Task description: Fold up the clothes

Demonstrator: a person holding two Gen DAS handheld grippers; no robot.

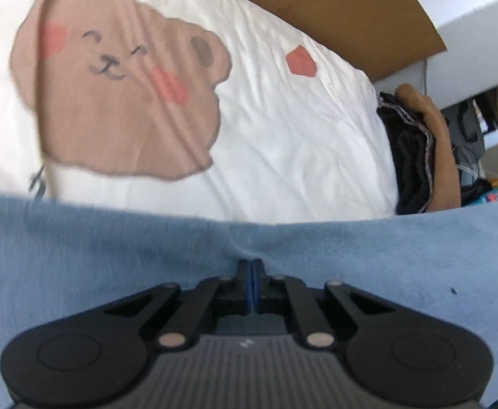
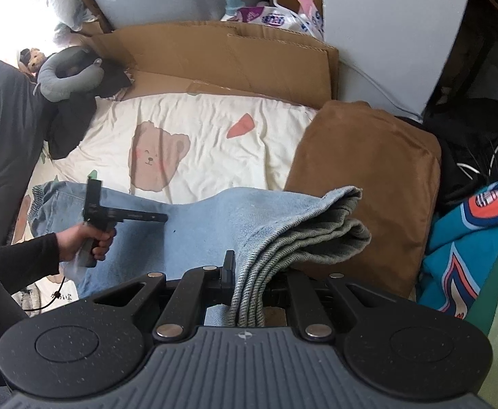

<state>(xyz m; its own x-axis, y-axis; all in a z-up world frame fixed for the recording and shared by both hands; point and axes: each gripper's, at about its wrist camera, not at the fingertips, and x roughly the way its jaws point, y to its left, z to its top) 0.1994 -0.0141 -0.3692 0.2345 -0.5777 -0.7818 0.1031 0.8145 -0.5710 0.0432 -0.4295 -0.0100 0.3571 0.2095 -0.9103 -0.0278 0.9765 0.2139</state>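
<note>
Across the lower half of both wrist views, the light-blue jeans (image 2: 215,218) lie on the bed sheet (image 1: 283,136) with the bear print (image 1: 112,95). Left claw (image 1: 251,269) is pressed together, fingertips against the denim with only a small pucker of cloth at the tips; in the right view it sits at centre left, gripped by a hand (image 2: 85,238) in a black sleeve. Right claw (image 2: 249,272) pinches the stacked folded layers of the jeans at lower centre, the fold draping onto a brown cushion (image 2: 368,177) at right.

Home bedroom, bear-print bedsheet (image 2: 187,129), neck pillow (image 2: 68,75)
</note>
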